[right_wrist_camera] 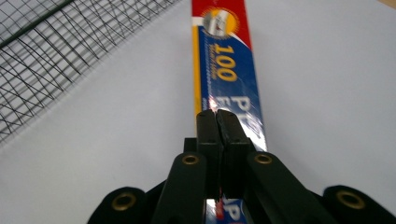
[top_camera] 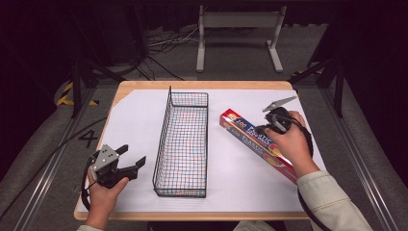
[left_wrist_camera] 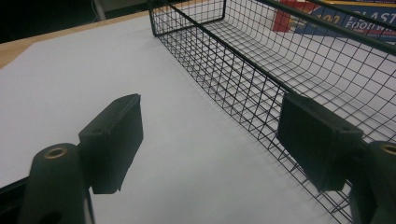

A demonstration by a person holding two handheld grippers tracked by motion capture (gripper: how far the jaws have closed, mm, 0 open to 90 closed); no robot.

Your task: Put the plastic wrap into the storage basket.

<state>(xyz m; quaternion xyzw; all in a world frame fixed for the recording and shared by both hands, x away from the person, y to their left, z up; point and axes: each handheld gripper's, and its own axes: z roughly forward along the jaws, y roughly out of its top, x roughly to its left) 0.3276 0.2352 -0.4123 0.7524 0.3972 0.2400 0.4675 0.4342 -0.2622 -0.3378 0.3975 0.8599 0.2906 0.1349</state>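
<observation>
We kept our right gripper point(right_wrist_camera: 218, 114), jaws closed and empty, over the glossy oblong plastic-wrap box point(right_wrist_camera: 223, 60); our left gripper point(left_wrist_camera: 210, 140), jaws open, neared the wire-mesh basket point(left_wrist_camera: 261, 60).

Wooden table point(top_camera: 144, 86) covered by white sheet point(top_camera: 134, 125); wire basket point(top_camera: 183, 144) lengthwise mid-table, plastic-wrap box point(top_camera: 238, 127) lying diagonally toward the right edge, apart from basket.

- You see the white table sheet point(top_camera: 144, 120) brightly lit from overhead, the room beyond it dark.
- Glare streaks the foil-wrap box point(right_wrist_camera: 224, 70); your nearest jaws blur softly.
</observation>
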